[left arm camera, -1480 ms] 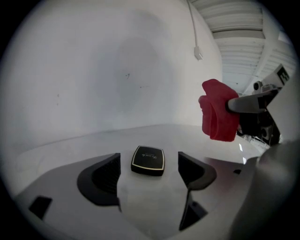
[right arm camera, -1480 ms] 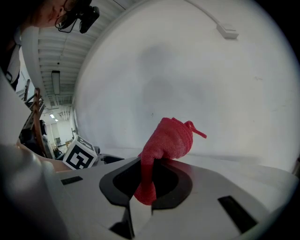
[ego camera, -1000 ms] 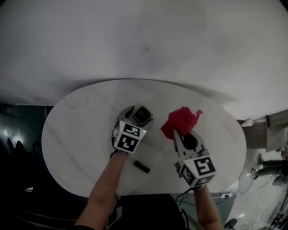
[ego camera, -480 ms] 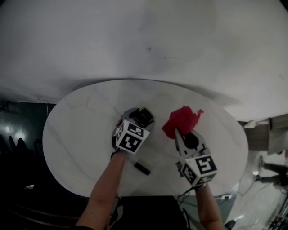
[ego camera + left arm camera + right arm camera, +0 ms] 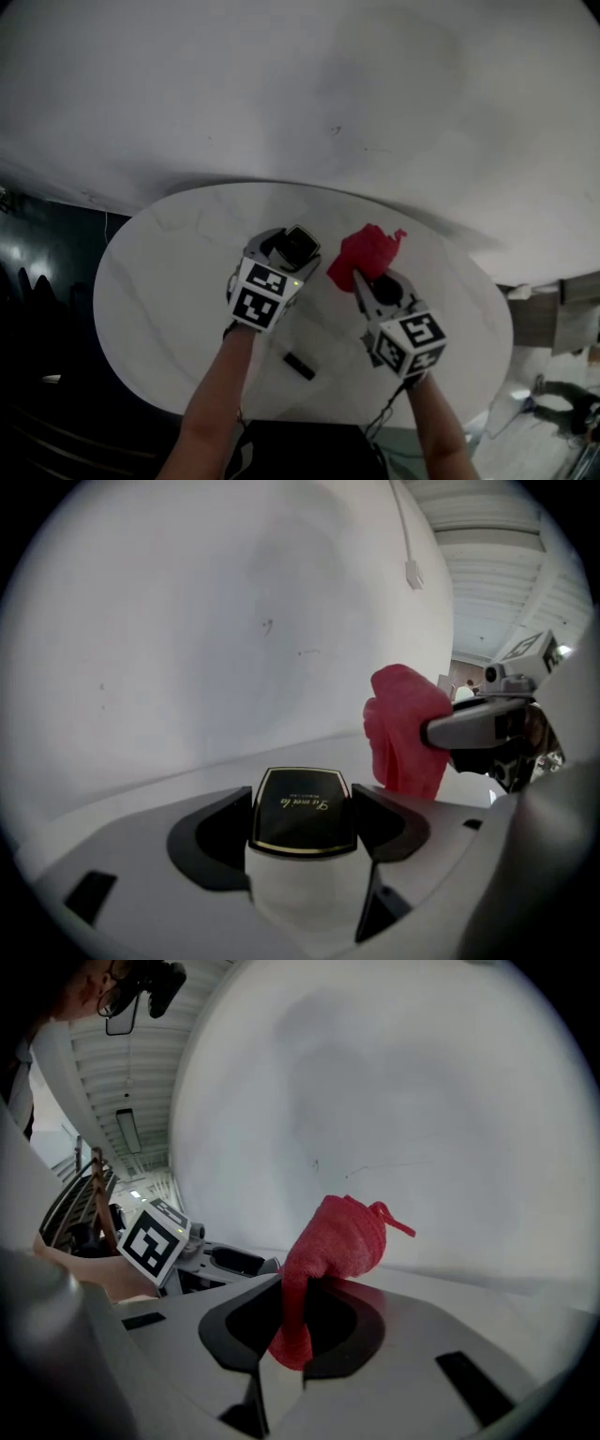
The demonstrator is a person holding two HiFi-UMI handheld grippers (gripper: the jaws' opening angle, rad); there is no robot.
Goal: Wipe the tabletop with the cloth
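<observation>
A round white marble tabletop (image 5: 159, 300) fills the head view. My left gripper (image 5: 292, 247) is over its middle, its jaws closed against the sides of a small white box with a black, gold-edged lid (image 5: 298, 242) (image 5: 302, 808). To its right, my right gripper (image 5: 367, 283) is shut on a bunched red cloth (image 5: 364, 251) (image 5: 337, 1241) that sticks up from between its jaws. In the left gripper view the cloth (image 5: 403, 728) hangs close to the right of the box. I cannot tell whether the cloth touches the table.
A small black oblong object (image 5: 298, 365) lies on the table near the front edge, between the two arms. A large white curved wall (image 5: 300, 94) rises behind the table. Dark floor (image 5: 47, 281) lies to the left, and the table's right rim (image 5: 502, 319) is close.
Both grippers have shifted a little toward the far side of the table. The red cloth now sits closer to the box. The left jaws have drawn in slightly around the box.
</observation>
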